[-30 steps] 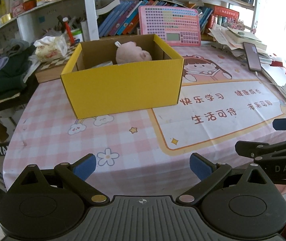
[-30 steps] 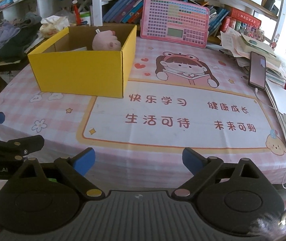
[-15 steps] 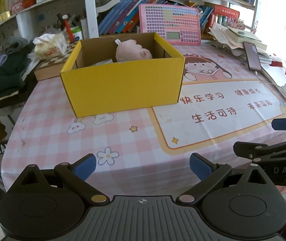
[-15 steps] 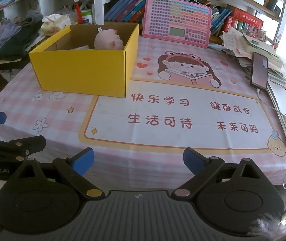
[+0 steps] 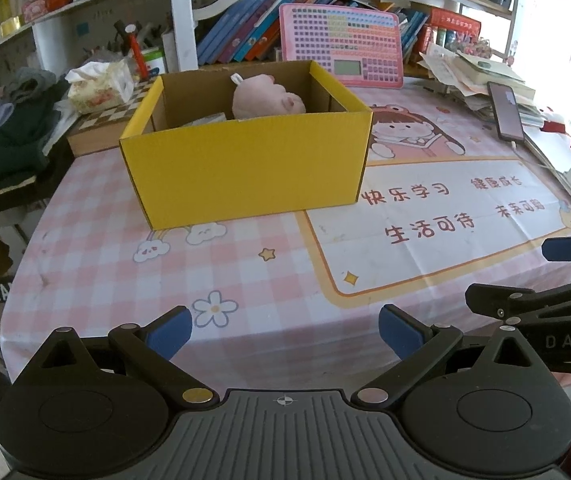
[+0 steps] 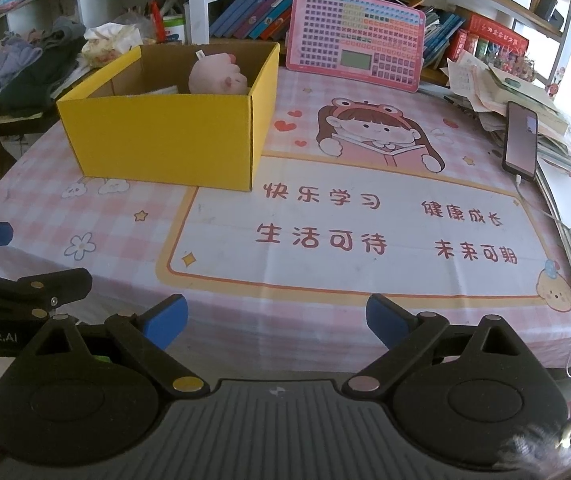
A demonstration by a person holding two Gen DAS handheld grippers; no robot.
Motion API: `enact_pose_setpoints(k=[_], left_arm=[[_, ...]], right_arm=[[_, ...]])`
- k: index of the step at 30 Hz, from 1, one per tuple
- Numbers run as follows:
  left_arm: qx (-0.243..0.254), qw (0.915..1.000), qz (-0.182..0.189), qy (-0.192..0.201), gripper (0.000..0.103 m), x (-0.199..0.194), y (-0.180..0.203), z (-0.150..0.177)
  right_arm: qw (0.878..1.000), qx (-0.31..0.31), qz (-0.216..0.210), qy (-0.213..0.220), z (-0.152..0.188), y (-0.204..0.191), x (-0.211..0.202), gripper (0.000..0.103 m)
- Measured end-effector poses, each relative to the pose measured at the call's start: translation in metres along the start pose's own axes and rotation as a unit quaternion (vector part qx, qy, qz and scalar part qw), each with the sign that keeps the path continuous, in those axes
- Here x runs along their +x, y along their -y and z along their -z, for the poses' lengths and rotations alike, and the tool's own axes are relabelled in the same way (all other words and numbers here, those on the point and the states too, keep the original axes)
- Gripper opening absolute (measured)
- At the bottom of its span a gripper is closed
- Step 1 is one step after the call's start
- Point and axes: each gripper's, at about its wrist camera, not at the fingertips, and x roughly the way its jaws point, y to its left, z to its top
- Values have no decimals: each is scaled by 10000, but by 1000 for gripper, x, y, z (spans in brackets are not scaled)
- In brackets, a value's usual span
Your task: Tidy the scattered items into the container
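Observation:
A yellow cardboard box [image 5: 245, 168] stands open on the pink checked tablecloth, also in the right wrist view [image 6: 161, 136]. A pink plush toy [image 5: 265, 98] lies inside it at the back, seen also from the right [image 6: 217, 76], with something white and flat beside it. My left gripper [image 5: 285, 330] is open and empty, low at the table's near edge. My right gripper [image 6: 276, 320] is open and empty, also at the near edge, to the right of the left one. Each gripper shows at the side of the other's view.
A pink keyboard toy [image 6: 357, 40] leans against the books at the back. A phone [image 6: 521, 140] lies on stacked papers at the right. A tissue pack [image 5: 99, 86] and clothes [image 5: 9, 132] sit left of the box. The printed mat [image 6: 349, 220] covers the table's middle.
Both grippers have edged slightly forward toward the table and stayed open. The box and the plush toy have not moved.

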Motion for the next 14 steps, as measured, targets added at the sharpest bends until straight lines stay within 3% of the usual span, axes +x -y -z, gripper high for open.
enact_pose_setpoints(k=[14], left_arm=[[-80,9999,15,-77,101,4,-1,-2]], right_arm=[[9999,14,-42,-96,-1,3,7,97]])
